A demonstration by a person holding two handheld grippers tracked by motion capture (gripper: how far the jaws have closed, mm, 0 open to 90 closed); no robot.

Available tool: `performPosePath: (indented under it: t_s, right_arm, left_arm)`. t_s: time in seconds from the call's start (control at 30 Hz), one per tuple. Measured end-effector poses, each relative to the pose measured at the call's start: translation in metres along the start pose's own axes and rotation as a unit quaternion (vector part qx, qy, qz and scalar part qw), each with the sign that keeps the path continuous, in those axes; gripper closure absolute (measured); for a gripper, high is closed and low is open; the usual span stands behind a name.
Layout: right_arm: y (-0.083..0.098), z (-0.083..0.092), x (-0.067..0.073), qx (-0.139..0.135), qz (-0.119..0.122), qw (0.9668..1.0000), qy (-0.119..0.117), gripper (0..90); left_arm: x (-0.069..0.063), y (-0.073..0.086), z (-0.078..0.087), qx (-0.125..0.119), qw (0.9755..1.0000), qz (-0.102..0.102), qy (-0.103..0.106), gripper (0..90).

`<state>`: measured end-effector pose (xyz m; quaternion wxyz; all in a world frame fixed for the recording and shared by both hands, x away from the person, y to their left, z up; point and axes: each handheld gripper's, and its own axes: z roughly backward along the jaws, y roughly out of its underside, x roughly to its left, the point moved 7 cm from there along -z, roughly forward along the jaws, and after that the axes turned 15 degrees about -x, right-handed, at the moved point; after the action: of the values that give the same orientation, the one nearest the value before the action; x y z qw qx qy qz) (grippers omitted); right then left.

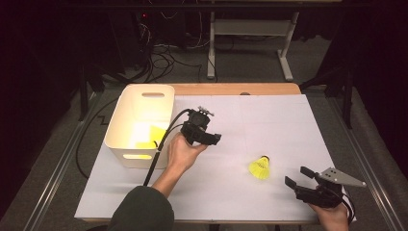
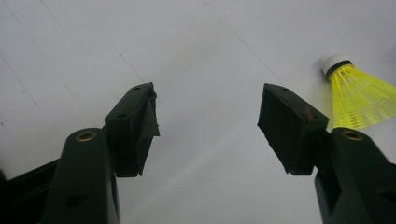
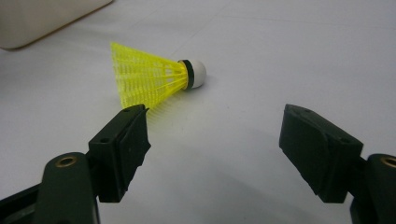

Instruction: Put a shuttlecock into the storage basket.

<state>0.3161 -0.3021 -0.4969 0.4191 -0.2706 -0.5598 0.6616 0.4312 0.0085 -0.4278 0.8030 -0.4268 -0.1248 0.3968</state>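
A yellow shuttlecock [image 1: 260, 168] with a white cork tip lies on its side on the white table sheet [image 1: 269, 120]. My left gripper [image 1: 216, 138] hovers left of it, next to the bin, with its jaws wide open and nothing between them. In the left gripper view the shuttlecock [image 2: 357, 95] lies beyond the right jaw of the left gripper [image 2: 208, 126]. My right gripper [image 1: 298, 176] rests near the front right edge, open and empty. In the right gripper view the shuttlecock [image 3: 152, 74] lies just ahead of the right gripper [image 3: 215, 140], with its cork to the right.
A cream plastic bin [image 1: 124, 122] with handle slots stands at the left of the table, with something yellow inside it. A wooden table edge [image 1: 240, 89] runs along the far side. Cables and a desk frame [image 1: 250, 33] lie on the floor beyond.
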Motion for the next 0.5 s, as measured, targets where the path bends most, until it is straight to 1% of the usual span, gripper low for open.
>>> performPosePath:
  t_s: [0.1,0.17,0.33,0.4,0.5]
  right_arm:
    - [-0.0003,-0.0008,0.0005,0.0,0.001,1.0,-0.001,24.7]
    - [0.0,-0.0013,0.0007,0.001,0.0,1.0,-0.001,24.7]
    - [0.0001,-0.0013,0.0,0.001,0.0,1.0,0.001,24.7]
    - [0.0,-0.0009,0.0002,0.001,0.0,1.0,0.003,24.7]
    - [0.0001,-0.0005,-0.0008,0.001,-0.002,1.0,0.005,24.7]
  left_arm:
    - [0.0009,0.0012,0.0006,0.0,1.0,0.003,0.0,38.0]
    - [0.001,0.0024,0.0,0.002,1.0,0.002,-0.002,38.0]
    - [-0.0006,0.0064,0.0002,0.002,1.0,0.0,0.0,38.0]
    - [-0.0007,0.0084,-0.0004,0.005,1.0,0.003,0.001,38.0]
    - [-0.0001,0.0085,0.0002,0.003,1.0,0.003,0.0,38.0]
